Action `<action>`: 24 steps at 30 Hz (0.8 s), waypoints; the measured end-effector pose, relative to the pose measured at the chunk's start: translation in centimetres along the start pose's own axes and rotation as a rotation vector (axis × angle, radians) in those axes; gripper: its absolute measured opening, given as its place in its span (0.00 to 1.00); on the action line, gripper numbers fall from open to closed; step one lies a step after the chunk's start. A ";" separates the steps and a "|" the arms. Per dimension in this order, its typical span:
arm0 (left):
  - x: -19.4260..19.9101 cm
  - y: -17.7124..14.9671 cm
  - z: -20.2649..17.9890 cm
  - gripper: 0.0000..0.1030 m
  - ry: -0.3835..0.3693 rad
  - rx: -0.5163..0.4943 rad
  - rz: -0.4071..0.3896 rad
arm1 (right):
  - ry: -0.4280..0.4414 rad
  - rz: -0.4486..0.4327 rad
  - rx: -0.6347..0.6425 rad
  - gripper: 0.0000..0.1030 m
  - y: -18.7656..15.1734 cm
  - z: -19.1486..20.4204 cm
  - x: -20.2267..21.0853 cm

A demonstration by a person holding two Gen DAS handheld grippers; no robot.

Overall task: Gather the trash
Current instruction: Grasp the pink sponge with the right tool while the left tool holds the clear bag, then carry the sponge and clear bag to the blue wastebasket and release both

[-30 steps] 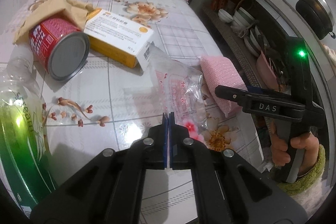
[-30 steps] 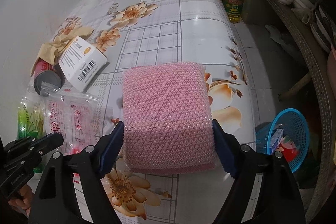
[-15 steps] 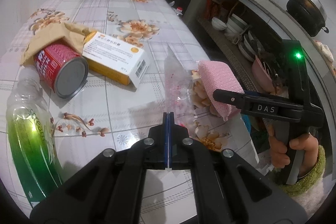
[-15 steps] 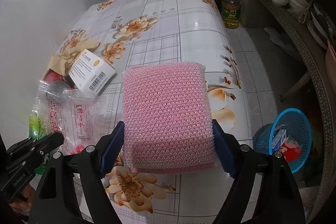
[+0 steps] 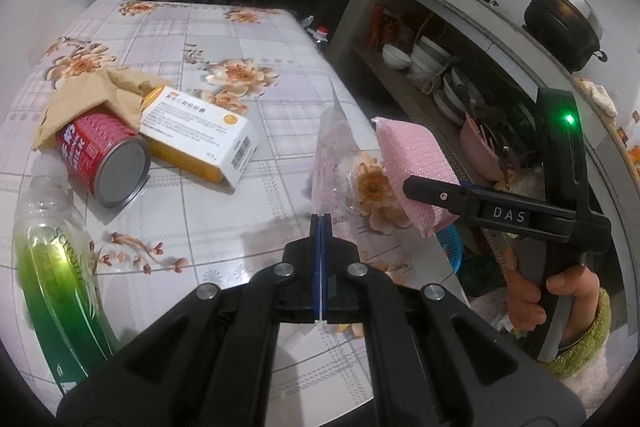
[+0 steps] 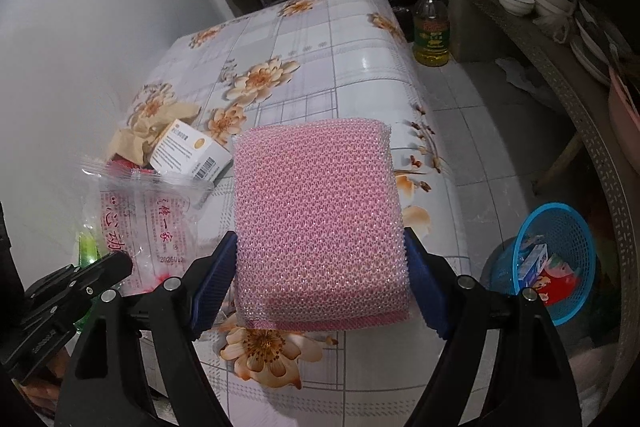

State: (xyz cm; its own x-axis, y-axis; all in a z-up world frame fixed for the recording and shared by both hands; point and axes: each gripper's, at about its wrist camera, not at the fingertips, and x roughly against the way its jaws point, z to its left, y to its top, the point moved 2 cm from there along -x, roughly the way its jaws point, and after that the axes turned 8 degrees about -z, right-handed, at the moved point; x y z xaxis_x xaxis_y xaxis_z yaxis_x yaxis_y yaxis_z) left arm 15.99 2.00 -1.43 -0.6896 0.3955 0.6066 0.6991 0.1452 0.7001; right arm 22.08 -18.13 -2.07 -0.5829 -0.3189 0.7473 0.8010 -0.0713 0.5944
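My left gripper (image 5: 320, 227) is shut on the lower edge of a clear plastic bag (image 5: 334, 155) with red print, which stands up off the floral table (image 5: 224, 219). The same bag (image 6: 148, 223) hangs at the left in the right wrist view. My right gripper (image 6: 322, 263) is shut on a pink mesh sponge (image 6: 320, 219), its blue pads pressing both sides, above the table's near right part. From the left wrist camera that sponge (image 5: 412, 163) shows to the right of the bag.
On the table lie a red can (image 5: 100, 159), a white and yellow box (image 5: 200, 139), crumpled brown paper (image 5: 88, 95) and a green bottle (image 5: 56, 275). A blue basket (image 6: 556, 259) with trash stands on the floor at right. An oil bottle (image 6: 430, 27) stands beyond the table.
Both grippers have risen. The plastic bag went from lying flat on the table to hanging upright from my left gripper, and the sponge came up with my right gripper.
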 end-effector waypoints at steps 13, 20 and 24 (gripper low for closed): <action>-0.3 1.5 -1.2 0.00 -0.033 -0.042 -0.015 | -0.022 -0.046 -0.088 0.75 -0.7 -2.4 2.5; -0.7 1.9 -2.0 0.00 -0.036 -0.054 -0.012 | -0.018 -0.056 -0.122 0.75 -1.1 -3.6 3.0; -1.1 2.0 -2.7 0.00 -0.042 -0.067 -0.008 | -0.016 -0.065 -0.136 0.75 -1.2 -4.3 3.4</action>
State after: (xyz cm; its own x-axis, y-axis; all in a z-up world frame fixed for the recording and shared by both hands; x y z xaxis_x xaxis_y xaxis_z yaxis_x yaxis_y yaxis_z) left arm 17.60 -0.59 0.29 -0.6854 0.4324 0.5859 0.6788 0.0882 0.7290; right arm 19.72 -23.22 -1.50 -0.6354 -0.2940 0.7140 0.7720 -0.2191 0.5967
